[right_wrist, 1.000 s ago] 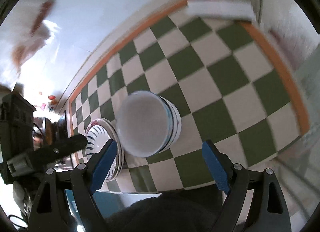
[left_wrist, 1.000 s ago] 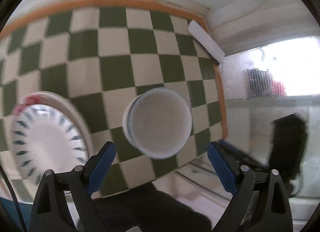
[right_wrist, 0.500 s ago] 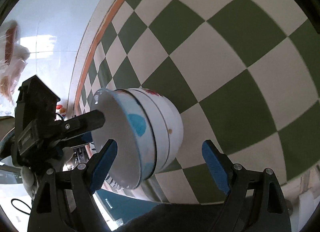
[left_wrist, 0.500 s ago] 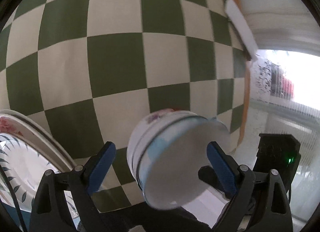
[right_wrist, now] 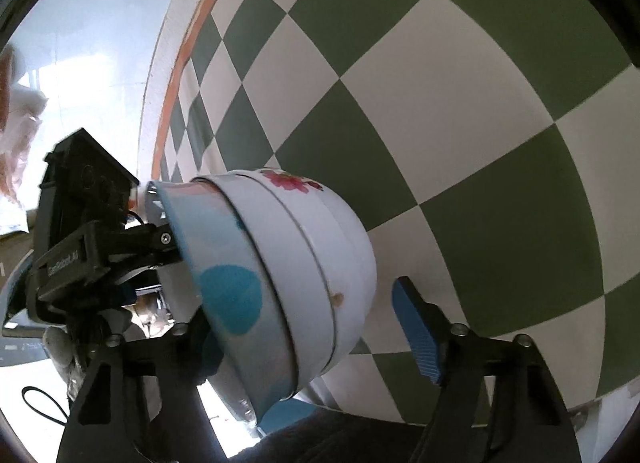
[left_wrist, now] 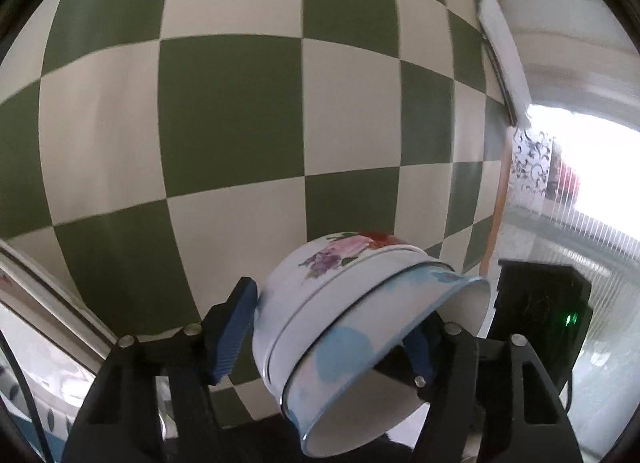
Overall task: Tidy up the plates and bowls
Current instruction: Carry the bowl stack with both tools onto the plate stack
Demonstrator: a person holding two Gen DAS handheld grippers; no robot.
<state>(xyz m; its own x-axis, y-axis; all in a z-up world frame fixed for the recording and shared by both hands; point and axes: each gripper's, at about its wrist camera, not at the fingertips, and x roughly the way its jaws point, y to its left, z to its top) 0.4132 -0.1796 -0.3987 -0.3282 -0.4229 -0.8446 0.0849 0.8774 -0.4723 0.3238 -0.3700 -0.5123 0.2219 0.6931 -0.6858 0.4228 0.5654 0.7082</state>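
A stack of nested white bowls (left_wrist: pixel 340 327) stands on the checked tablecloth: a flowered outer bowl (left_wrist: pixel 332 263) with a blue-spotted bowl (left_wrist: pixel 352 351) inside it. My left gripper (left_wrist: pixel 332 335) is open, its blue pads on either side of the stack, the right pad half hidden behind the rim. In the right wrist view the same stack (right_wrist: pixel 288 283) sits between the pads of my open right gripper (right_wrist: pixel 312 343), and the left gripper's body (right_wrist: pixel 92 247) shows behind it. A stack of plates (left_wrist: pixel 36 363) lies at the lower left.
The green and white checked cloth (left_wrist: pixel 232 111) covers the table, with an orange border (right_wrist: pixel 180 59) along its edge. A white roll (left_wrist: pixel 504 59) lies at the far right corner. A bright window and wall lie beyond.
Both grippers have moved in low and close to the bowl stack, which now lies between each pair of pads. The plates have slid out to the left edge.
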